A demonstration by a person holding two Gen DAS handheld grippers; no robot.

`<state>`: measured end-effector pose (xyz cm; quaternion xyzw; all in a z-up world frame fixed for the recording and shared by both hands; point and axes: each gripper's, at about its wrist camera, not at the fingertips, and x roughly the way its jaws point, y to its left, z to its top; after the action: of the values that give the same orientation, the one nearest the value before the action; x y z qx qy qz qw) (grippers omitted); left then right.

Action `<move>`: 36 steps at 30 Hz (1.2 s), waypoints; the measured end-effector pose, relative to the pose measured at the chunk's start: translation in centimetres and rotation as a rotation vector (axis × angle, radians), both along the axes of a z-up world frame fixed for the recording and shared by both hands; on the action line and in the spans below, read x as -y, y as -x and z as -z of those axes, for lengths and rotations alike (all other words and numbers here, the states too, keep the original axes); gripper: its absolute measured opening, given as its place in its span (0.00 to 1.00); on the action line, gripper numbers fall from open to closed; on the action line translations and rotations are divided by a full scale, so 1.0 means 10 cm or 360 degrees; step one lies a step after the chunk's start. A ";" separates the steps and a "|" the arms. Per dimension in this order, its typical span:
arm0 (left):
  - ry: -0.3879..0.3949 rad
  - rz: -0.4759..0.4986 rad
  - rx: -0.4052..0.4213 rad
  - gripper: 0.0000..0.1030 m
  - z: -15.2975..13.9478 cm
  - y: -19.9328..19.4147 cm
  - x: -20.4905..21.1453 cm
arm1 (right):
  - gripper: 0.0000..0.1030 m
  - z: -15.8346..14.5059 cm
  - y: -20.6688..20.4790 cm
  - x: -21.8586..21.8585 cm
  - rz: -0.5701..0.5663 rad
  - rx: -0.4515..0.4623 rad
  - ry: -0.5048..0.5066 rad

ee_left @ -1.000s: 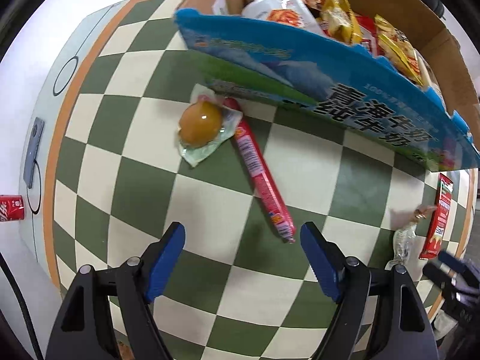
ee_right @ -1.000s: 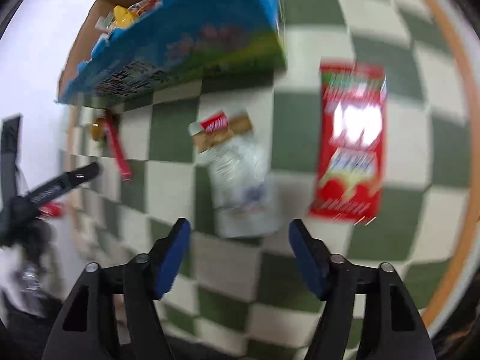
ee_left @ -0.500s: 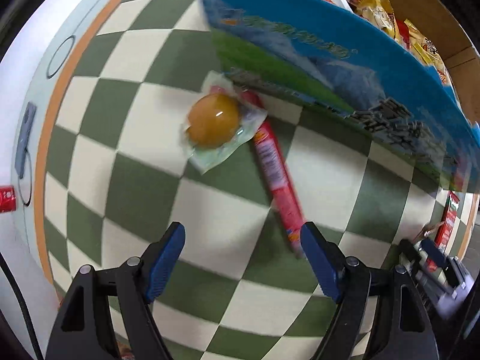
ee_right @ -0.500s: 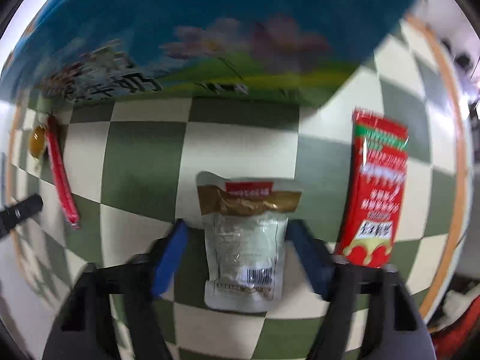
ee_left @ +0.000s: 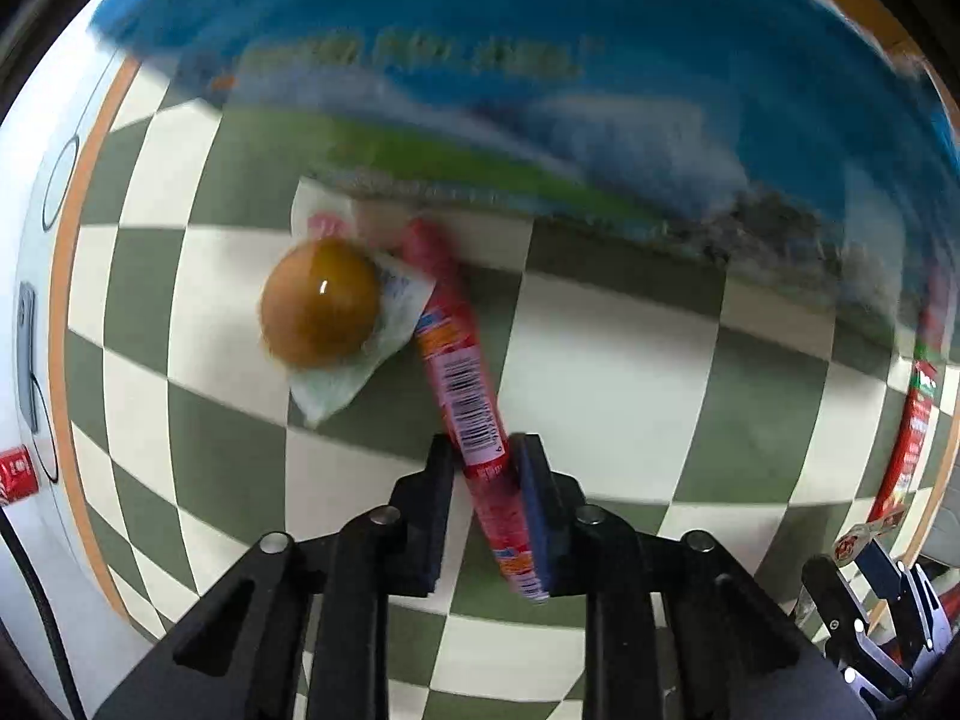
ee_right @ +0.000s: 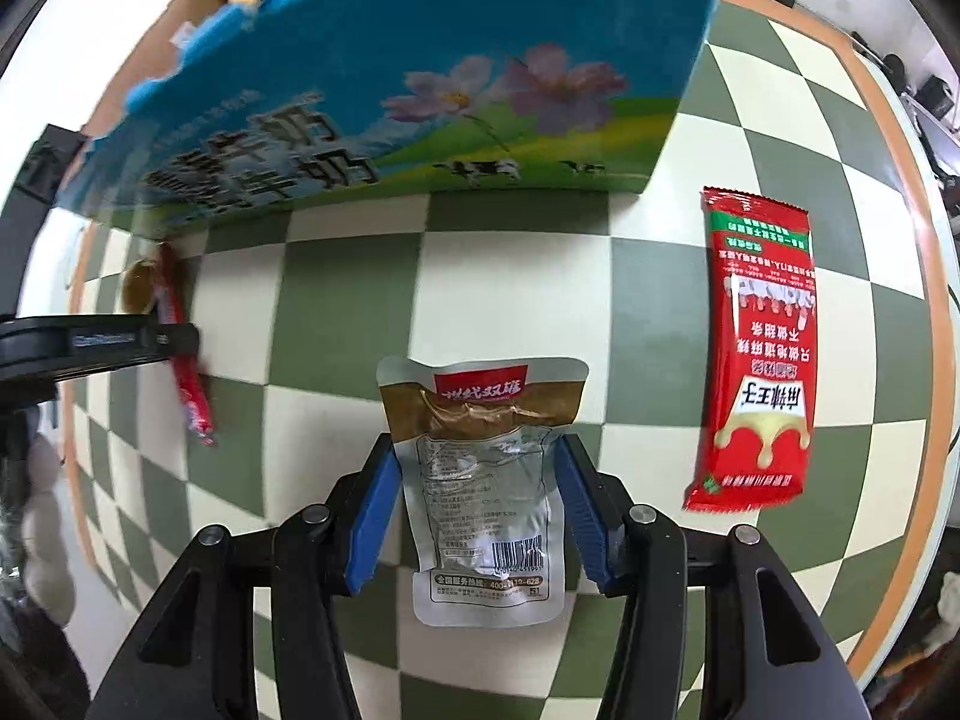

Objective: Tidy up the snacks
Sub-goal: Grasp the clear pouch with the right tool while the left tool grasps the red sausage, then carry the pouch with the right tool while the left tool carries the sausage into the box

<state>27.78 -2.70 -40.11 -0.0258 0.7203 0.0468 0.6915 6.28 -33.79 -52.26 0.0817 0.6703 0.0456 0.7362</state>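
Observation:
My left gripper (ee_left: 487,471) is shut on the lower part of a red sausage stick (ee_left: 462,378), which lies on the checked tablecloth (ee_left: 606,360). Beside the stick's upper end sits an orange jelly cup (ee_left: 321,303) in clear wrap. Both rest against the blue milk carton box (ee_left: 540,60). In the right wrist view, my right gripper (ee_right: 480,474) is shut on a silver and gold snack pouch (ee_right: 483,516), with a blue pad pressing on each of its long edges. A red sachet (ee_right: 759,354) lies flat to the pouch's right.
The blue box (ee_right: 390,102) has snacks showing at its top edge and fills the far side of both views. A red can (ee_left: 15,474) stands off the cloth at the left. The table's orange border (ee_right: 900,138) curves along the right.
My left gripper came down over the sausage stick and shut on it. My right gripper moved over the silver pouch and its pads closed in on the pouch's edges.

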 end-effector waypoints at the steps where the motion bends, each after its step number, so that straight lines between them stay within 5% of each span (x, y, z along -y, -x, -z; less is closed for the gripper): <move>1: 0.0003 0.0007 -0.0003 0.16 -0.01 0.03 0.00 | 0.54 -0.03 0.03 -0.01 -0.0009 0.0007 -0.0015; 9: 0.0026 0.0105 0.0029 0.15 -0.18 0.65 0.06 | 0.54 -0.13 0.08 -0.23 -0.0038 0.0016 -0.0143; 22: 0.0153 0.0146 0.0166 0.14 -0.76 1.11 0.28 | 0.54 -0.46 0.24 -0.36 -0.0024 0.0047 -0.0319; 30: 0.0308 0.0214 0.0325 0.14 -1.44 0.86 0.52 | 0.54 -0.97 0.20 -0.21 0.0007 0.0130 -0.0437; 36: 0.0407 0.0274 0.0438 0.14 -1.97 0.27 0.81 | 0.54 -1.52 -0.07 -0.04 0.0043 0.0238 -0.0565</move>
<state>25.09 -10.85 -20.41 -0.0581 0.6188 -0.1082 0.7759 7.01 -33.36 -37.03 0.2157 0.5940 0.1591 0.7585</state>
